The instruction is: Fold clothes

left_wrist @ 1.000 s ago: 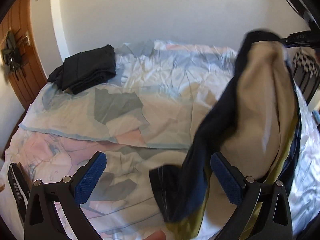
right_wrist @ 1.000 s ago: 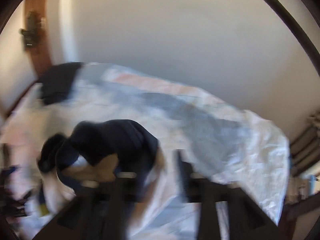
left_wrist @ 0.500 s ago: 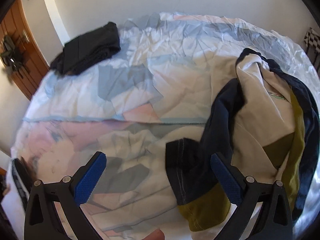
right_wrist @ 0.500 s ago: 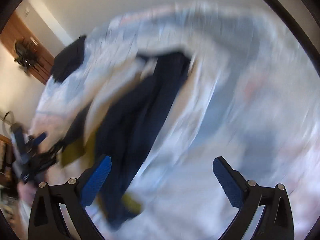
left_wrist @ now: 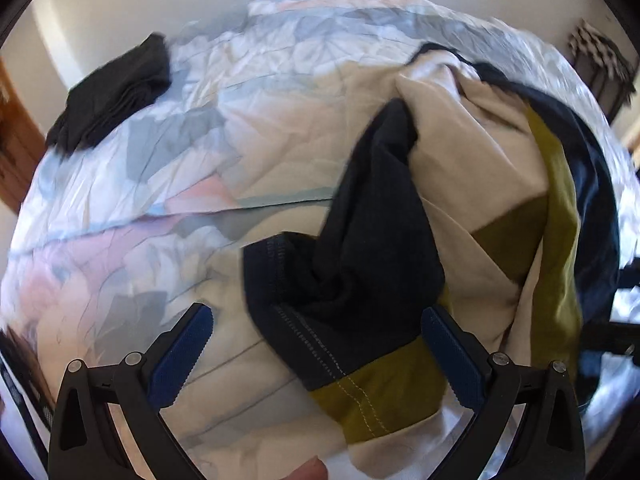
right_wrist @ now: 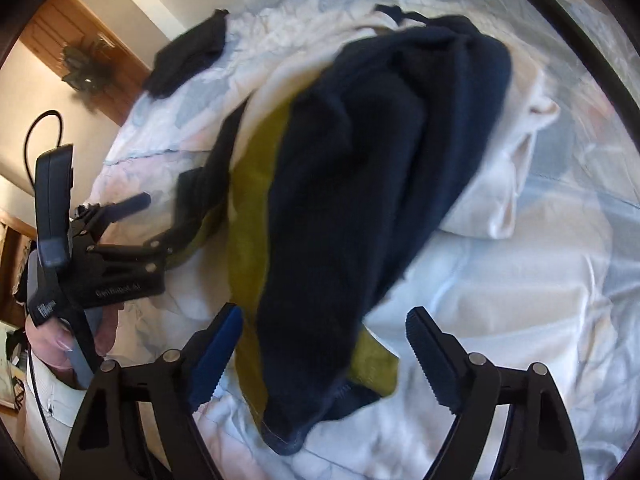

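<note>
The navy, cream and olive garment [left_wrist: 472,200] is lying crumpled, unfolded, on the bed [left_wrist: 192,152]. A dark folded garment [left_wrist: 112,96] is being kept near the far corner. Nothing is being held: the left gripper [left_wrist: 316,356] and the right gripper [right_wrist: 324,356] are both being kept wide open.

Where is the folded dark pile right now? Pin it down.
The folded dark pile lies at the bed's far left corner in the left wrist view, near the wooden door, well apart from the crumpled shirt.

left gripper [left_wrist: 316,356]: black frame, blue ribbed pads, silver screws | right gripper [right_wrist: 324,350]: same | person: white garment [right_wrist: 44,396]
</note>
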